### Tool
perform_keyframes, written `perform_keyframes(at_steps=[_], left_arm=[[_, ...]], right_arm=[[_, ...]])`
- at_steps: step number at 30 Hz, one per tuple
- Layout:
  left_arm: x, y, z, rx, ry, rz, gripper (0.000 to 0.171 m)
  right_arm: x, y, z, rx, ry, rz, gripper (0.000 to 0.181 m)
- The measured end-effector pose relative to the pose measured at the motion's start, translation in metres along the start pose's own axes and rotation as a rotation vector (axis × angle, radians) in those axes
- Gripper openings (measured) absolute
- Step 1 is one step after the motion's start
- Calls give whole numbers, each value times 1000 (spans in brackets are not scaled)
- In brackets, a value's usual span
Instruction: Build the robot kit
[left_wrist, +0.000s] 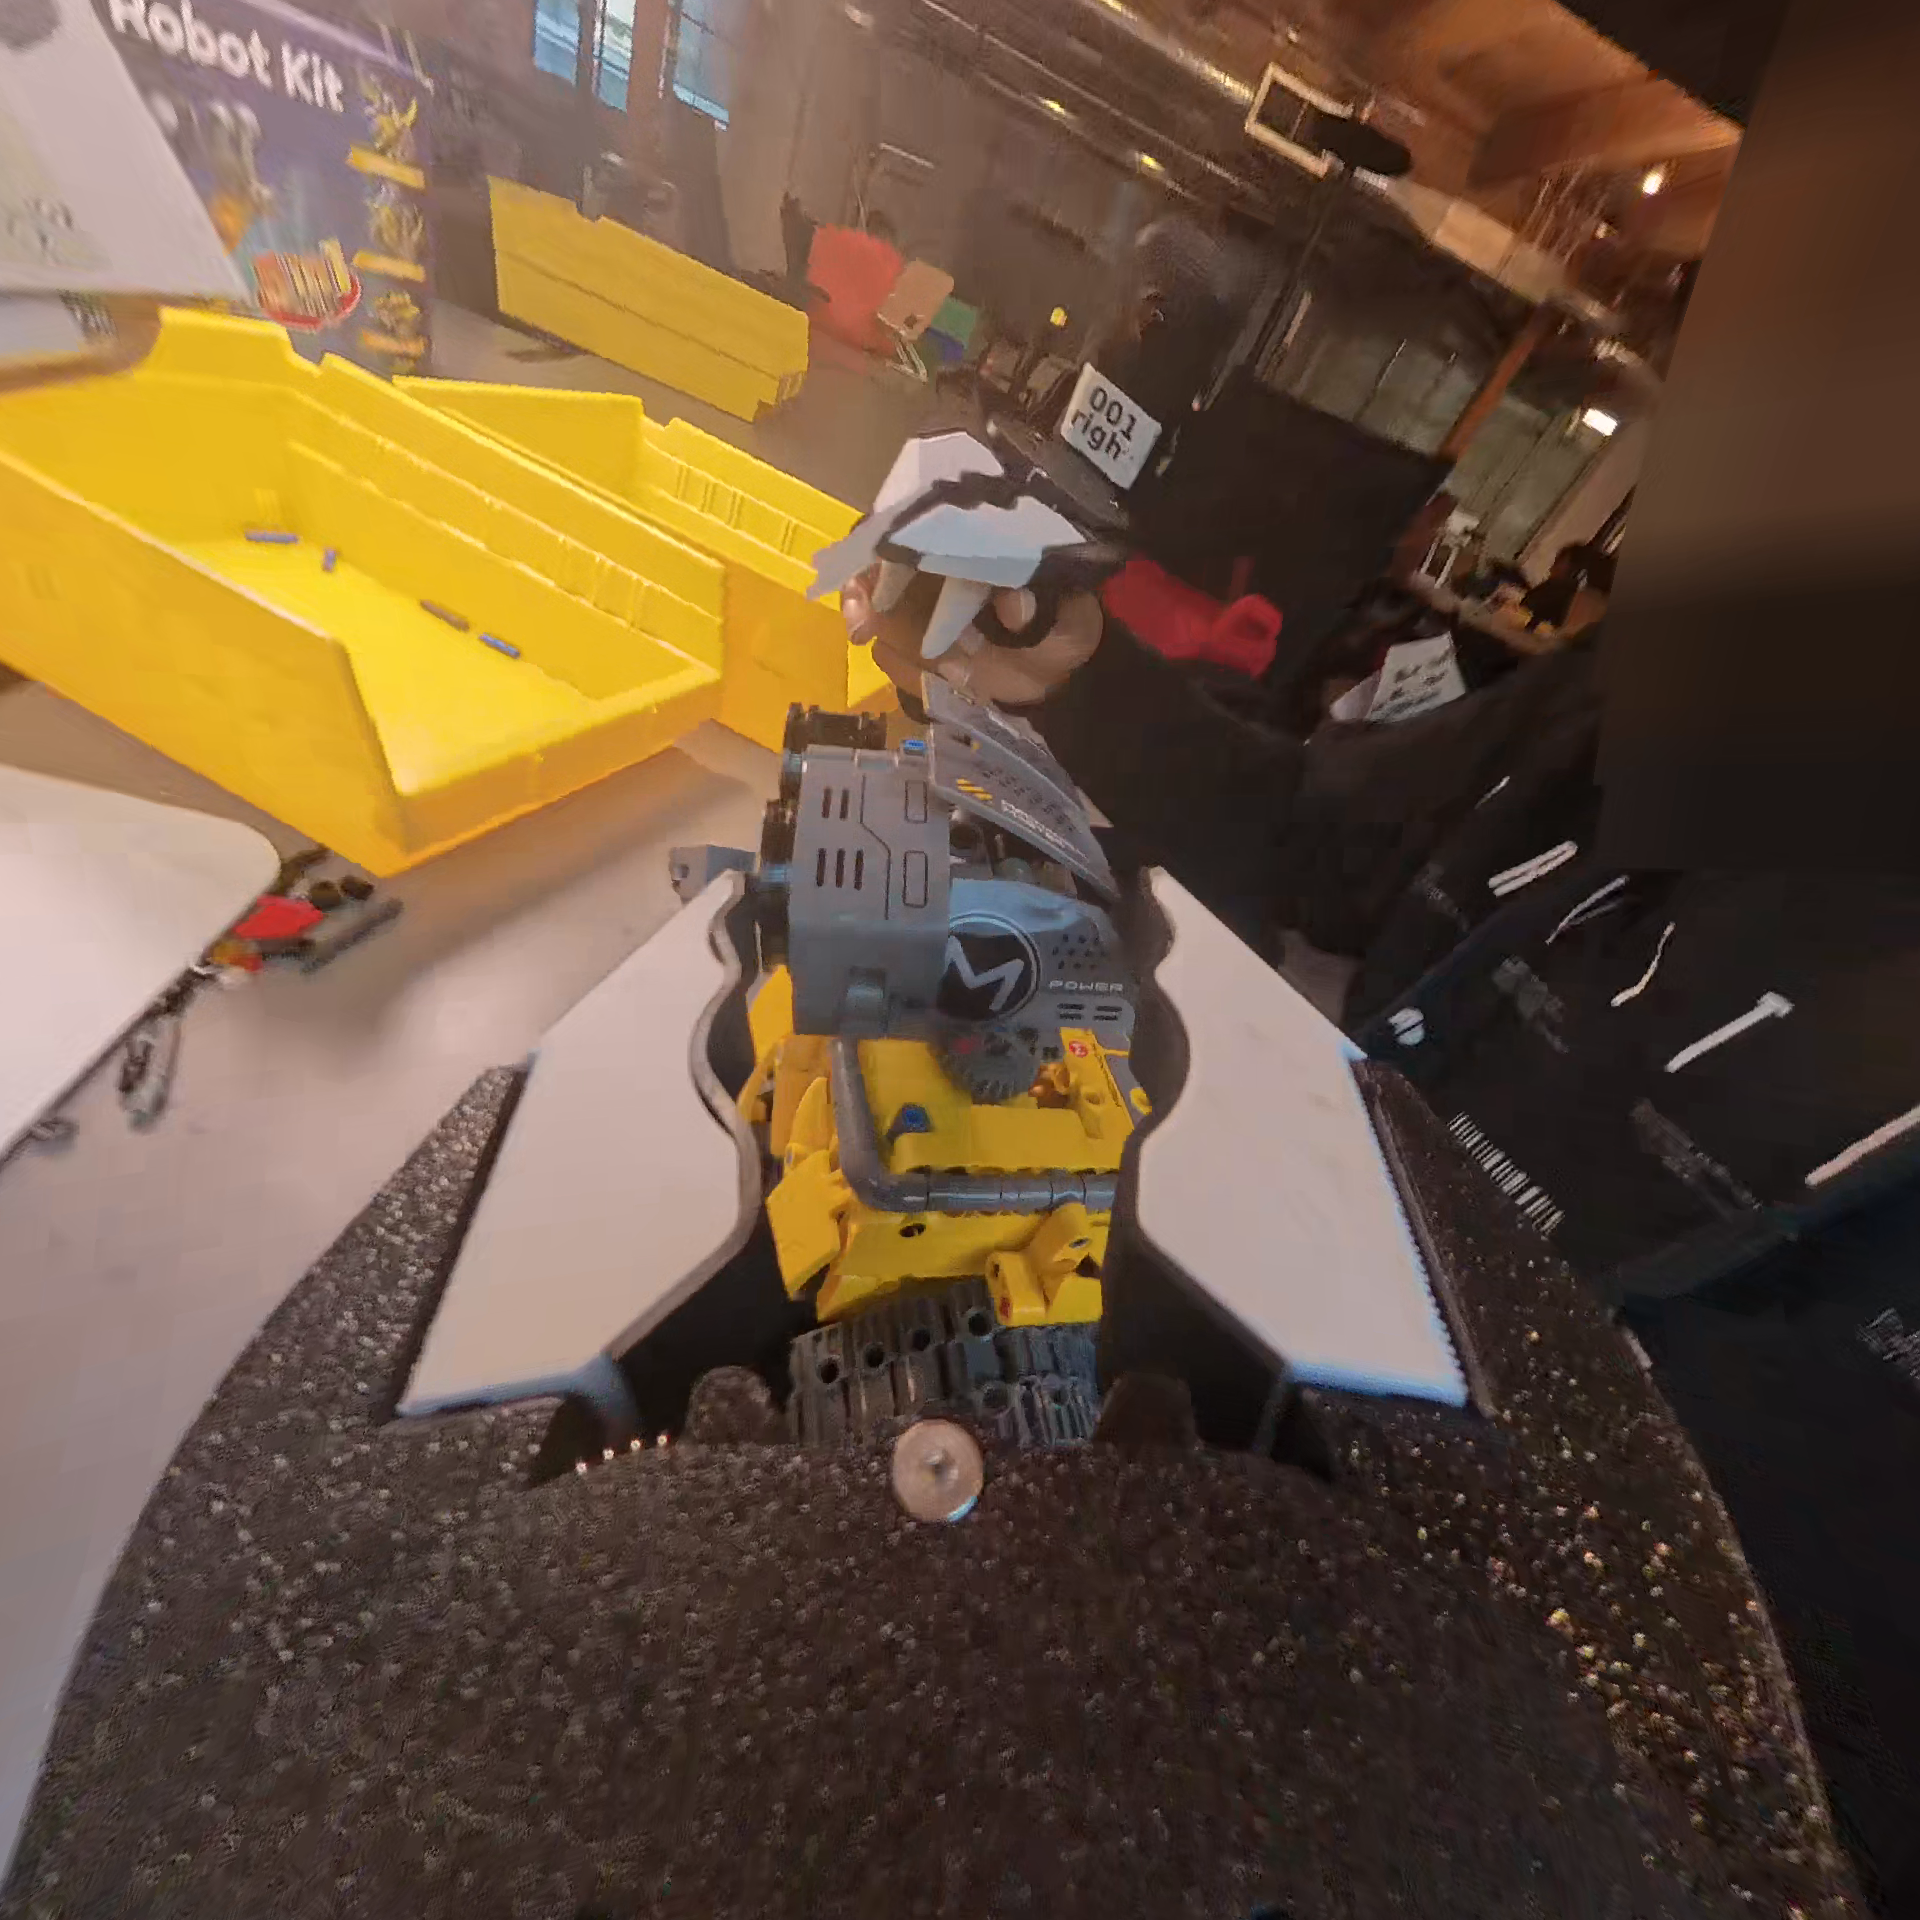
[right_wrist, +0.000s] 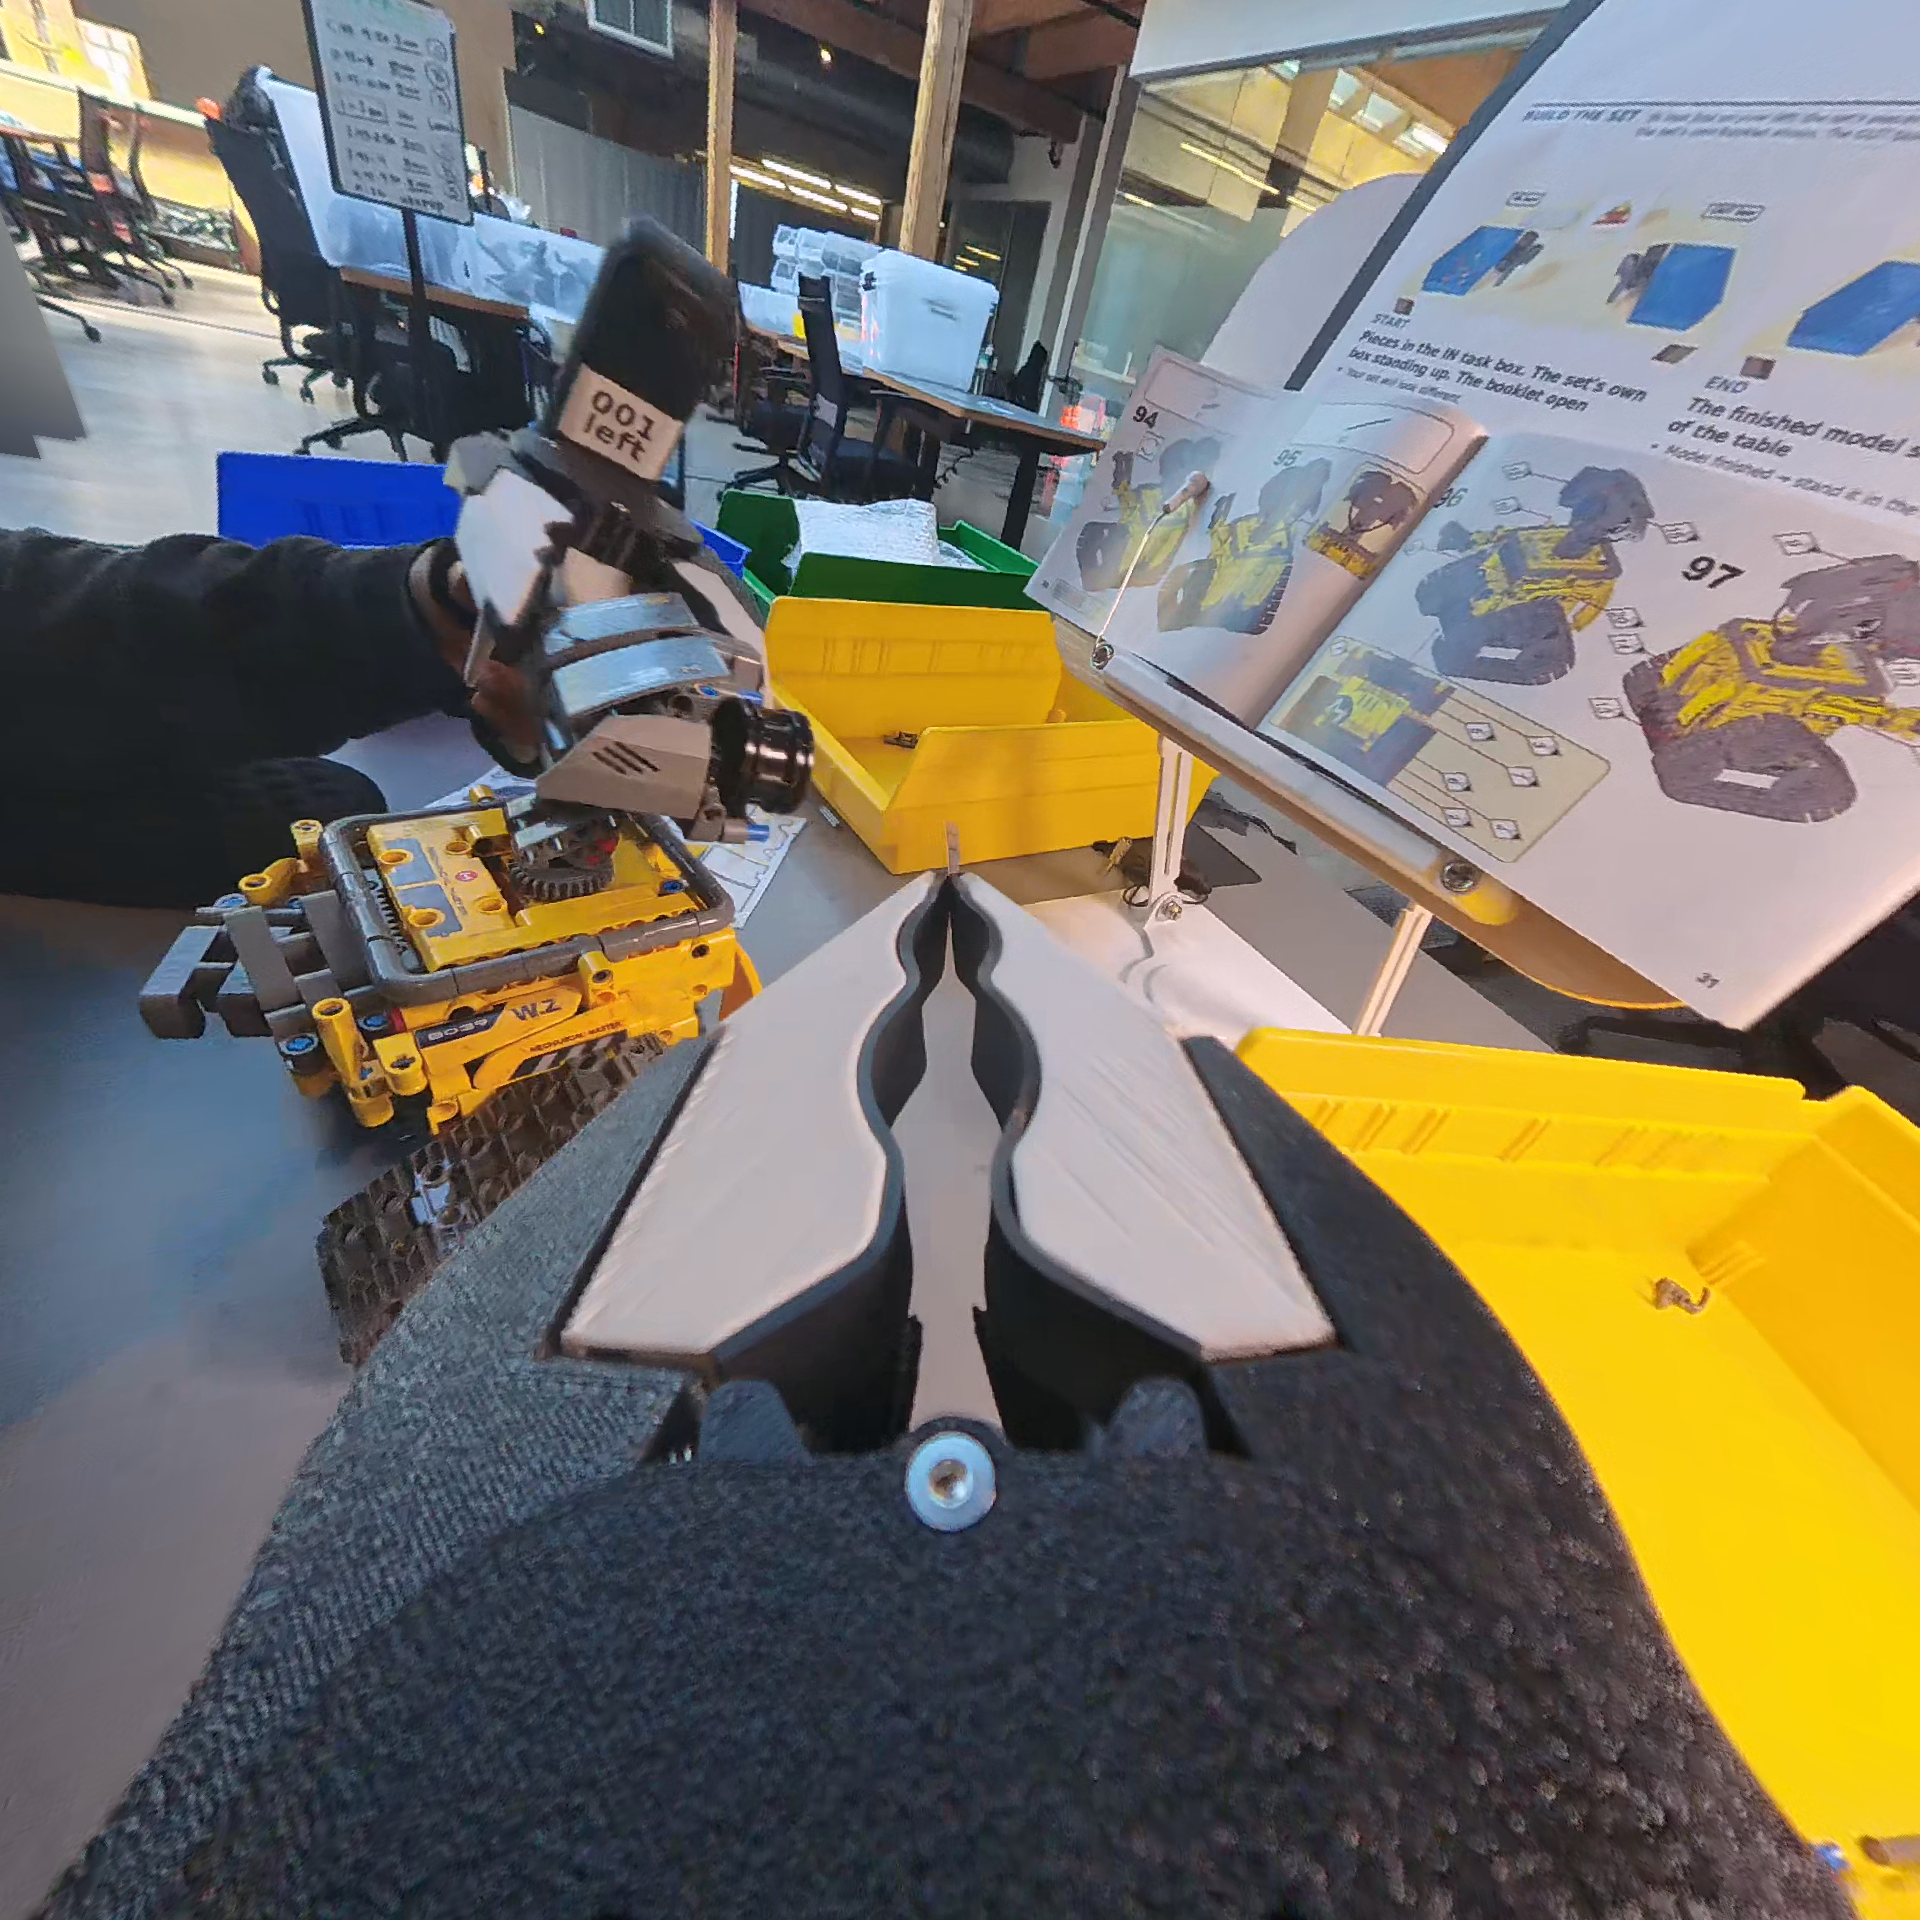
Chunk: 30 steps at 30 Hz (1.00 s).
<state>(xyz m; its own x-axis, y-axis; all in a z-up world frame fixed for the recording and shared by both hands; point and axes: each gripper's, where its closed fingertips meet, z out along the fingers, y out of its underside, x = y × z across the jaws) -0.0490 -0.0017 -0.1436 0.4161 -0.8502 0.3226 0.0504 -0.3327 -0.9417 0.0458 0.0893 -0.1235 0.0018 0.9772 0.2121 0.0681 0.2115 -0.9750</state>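
Note:
A yellow and grey brick vehicle model (left_wrist: 935, 1164) with black tracks stands on the table, also in the right wrist view (right_wrist: 520, 935). My left gripper (left_wrist: 940, 894) is shut on its grey upper block (left_wrist: 862, 883); from the right wrist view it (right_wrist: 665, 665) comes down on that block (right_wrist: 634, 764) from above. My right gripper (right_wrist: 951, 883) is shut on a thin grey panel (right_wrist: 951, 844), seen edge-on at the tips. In the left wrist view the right gripper (left_wrist: 935, 634) holds this panel (left_wrist: 1003, 790) just beyond the grey block.
Open yellow bins (left_wrist: 343, 665) lie left of the model, one holding small blue pins. More yellow bins (right_wrist: 987, 727) (right_wrist: 1662, 1299), an instruction booklet on a stand (right_wrist: 1507, 623), a kit box (left_wrist: 312, 156) and loose pieces (left_wrist: 291, 925) surround it. A dark sleeve (right_wrist: 156, 675) crosses left. Across from one pair of fingers to the other is roughly 15 cm.

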Motion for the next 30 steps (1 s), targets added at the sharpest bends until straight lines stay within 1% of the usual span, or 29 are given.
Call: perform_keyframes(at_steps=[3, 9, 13, 17, 26, 30], left_arm=[[12, 0, 0, 23, -21, 170, 70], [18, 1, -2, 85, -59, 287, 70], [17, -1, -1, 153, -46, 267, 70], [14, -1, -4, 185, -23, 226, 70], [12, -1, -6, 217, 9, 195, 70], [14, 0, -5, 207, 1, 215, 69]], right_arm=[[6, 3, 1, 18, 22, 3, 0], [15, 18, 8, 11, 36, 40, 0], [20, 24, 11, 21, 53, 67, 0], [25, 28, 13, 34, 86, 63, 0], [27, 39, 20, 66, 127, 45, 0], [23, 34, 17, 111, 135, 6, 0]])
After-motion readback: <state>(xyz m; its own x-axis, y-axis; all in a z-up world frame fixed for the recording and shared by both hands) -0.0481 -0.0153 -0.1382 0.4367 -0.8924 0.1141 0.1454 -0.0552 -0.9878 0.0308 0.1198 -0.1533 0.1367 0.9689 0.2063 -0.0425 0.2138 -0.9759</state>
